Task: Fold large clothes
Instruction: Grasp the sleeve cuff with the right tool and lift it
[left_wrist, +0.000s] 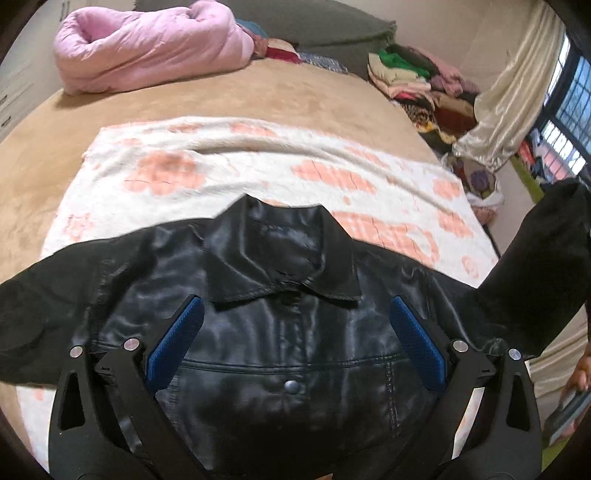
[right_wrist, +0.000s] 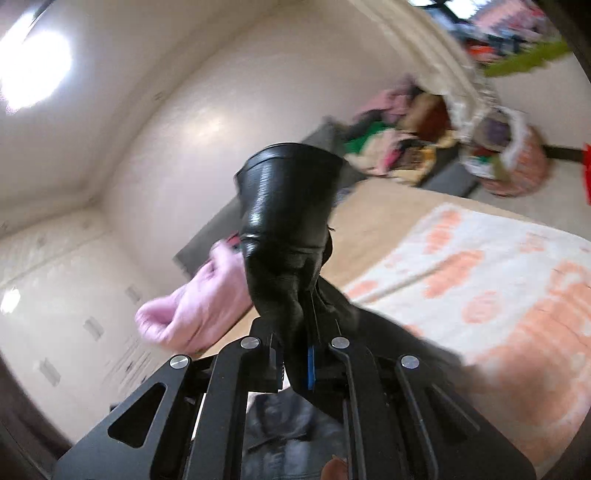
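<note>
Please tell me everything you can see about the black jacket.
The black jacket looks like shiny leather, with a collar, stitched seams and a metal snap button at the front. It lies front side up and spread on a white and orange blanket on the bed. One sleeve is lifted off the bed, pinched in the shut right gripper. The left gripper hangs open above the chest without touching it.

No readable text, label, brand, number or sign anywhere in either view.
</note>
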